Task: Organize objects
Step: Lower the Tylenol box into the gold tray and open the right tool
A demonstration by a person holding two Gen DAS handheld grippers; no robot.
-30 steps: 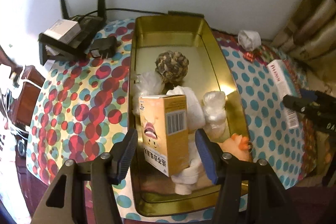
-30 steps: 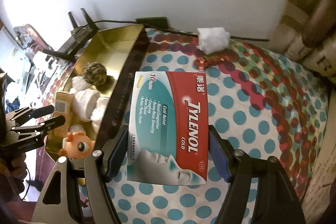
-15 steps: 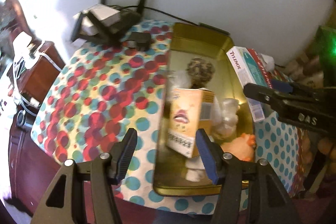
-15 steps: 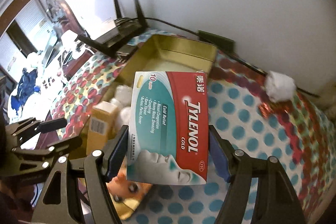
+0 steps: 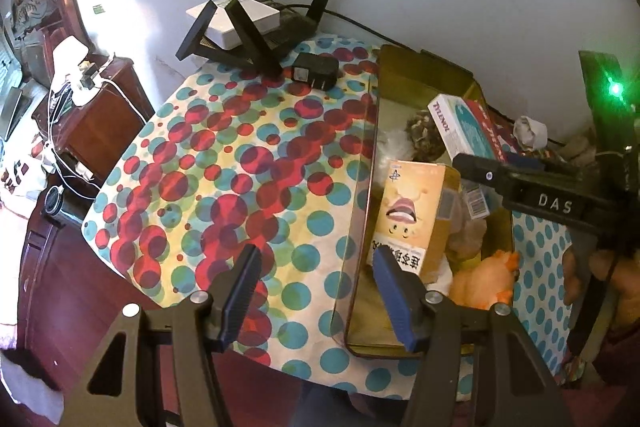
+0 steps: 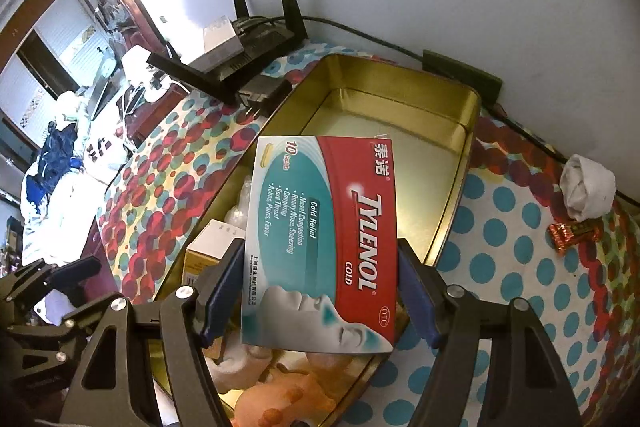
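My right gripper (image 6: 320, 257) is shut on a red and teal Tylenol box (image 6: 320, 243) and holds it above the open gold tin (image 6: 400, 75). The tin also holds a yellow carton (image 5: 408, 215), a brown woven ball (image 5: 424, 131), white wrapped bundles and an orange toy (image 5: 484, 283). In the left wrist view the Tylenol box (image 5: 464, 131) hangs over the tin's far half. My left gripper (image 5: 316, 295) is open and holds nothing. It hovers over the dotted tablecloth by the tin's left wall (image 5: 360, 211), and it also shows at the lower left of the right wrist view (image 6: 52, 279).
A black router (image 5: 260, 35) with a white box on it and a power adapter (image 5: 316, 71) sit at the table's back left. A crumpled tissue (image 6: 586, 191) and a red candy wrapper (image 6: 572, 233) lie right of the tin. A wooden cabinet (image 5: 96, 115) stands off the table's left edge.
The right gripper carried the Tylenol box left, from over the tablecloth to above the tin. The left gripper drew left off the tin, so the yellow carton no longer sits between its fingers.
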